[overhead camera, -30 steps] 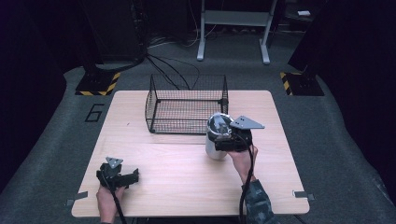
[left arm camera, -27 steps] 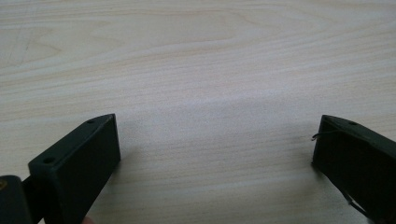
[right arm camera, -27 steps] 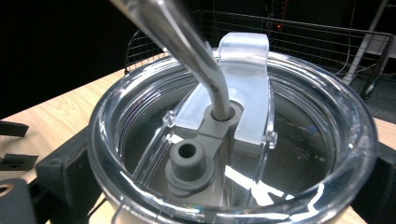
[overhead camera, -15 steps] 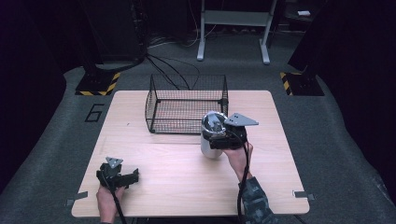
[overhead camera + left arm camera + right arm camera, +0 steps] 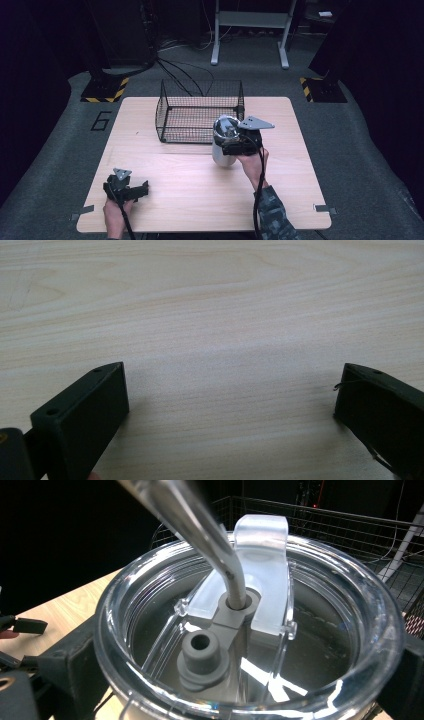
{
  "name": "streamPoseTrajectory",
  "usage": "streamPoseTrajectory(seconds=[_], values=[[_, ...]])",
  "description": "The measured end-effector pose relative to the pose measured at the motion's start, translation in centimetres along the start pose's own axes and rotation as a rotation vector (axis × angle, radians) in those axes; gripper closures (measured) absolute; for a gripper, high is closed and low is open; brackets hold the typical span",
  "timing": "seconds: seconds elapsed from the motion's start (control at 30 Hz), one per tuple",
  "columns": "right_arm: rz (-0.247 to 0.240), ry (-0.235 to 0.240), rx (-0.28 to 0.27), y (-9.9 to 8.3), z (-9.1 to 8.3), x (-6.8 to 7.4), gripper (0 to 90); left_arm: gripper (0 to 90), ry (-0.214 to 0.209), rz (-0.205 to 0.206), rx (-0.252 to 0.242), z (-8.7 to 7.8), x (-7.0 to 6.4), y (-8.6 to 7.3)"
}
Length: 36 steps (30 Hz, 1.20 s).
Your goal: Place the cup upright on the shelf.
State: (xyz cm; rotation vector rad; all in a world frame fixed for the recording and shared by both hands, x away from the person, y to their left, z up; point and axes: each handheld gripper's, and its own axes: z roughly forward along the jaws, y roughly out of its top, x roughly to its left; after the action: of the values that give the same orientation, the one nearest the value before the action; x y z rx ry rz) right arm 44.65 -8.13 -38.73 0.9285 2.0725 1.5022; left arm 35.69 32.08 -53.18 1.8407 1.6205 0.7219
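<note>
Beside the wire basket [image 5: 200,112], the right tongs [image 5: 235,146] are clamped on a lidded cup [image 5: 223,142] with a metal straw [image 5: 200,525]. It isn't in the basket yet, if that's the goal. Left tongs [image 5: 127,189] rest apart on the surface [image 5: 190,190].

— Where can I pass?
— My left gripper [image 5: 142,189] sits on bare table [image 5: 190,200], jaws wide, open wood ahead.
— And what's in the way?
— The wire basket [image 5: 200,112] stands just behind the tumbler [image 5: 221,145] clamped in my right gripper [image 5: 235,147].
</note>
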Motion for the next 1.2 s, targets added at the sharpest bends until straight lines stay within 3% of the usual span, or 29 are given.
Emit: streamPoseTrajectory(seconds=[1.2], values=[[-0.021,0.005,-0.021,6.1,-0.8,-0.9,2.6,0.6,0.002,0.011,0.003,0.0,0.0,0.0]])
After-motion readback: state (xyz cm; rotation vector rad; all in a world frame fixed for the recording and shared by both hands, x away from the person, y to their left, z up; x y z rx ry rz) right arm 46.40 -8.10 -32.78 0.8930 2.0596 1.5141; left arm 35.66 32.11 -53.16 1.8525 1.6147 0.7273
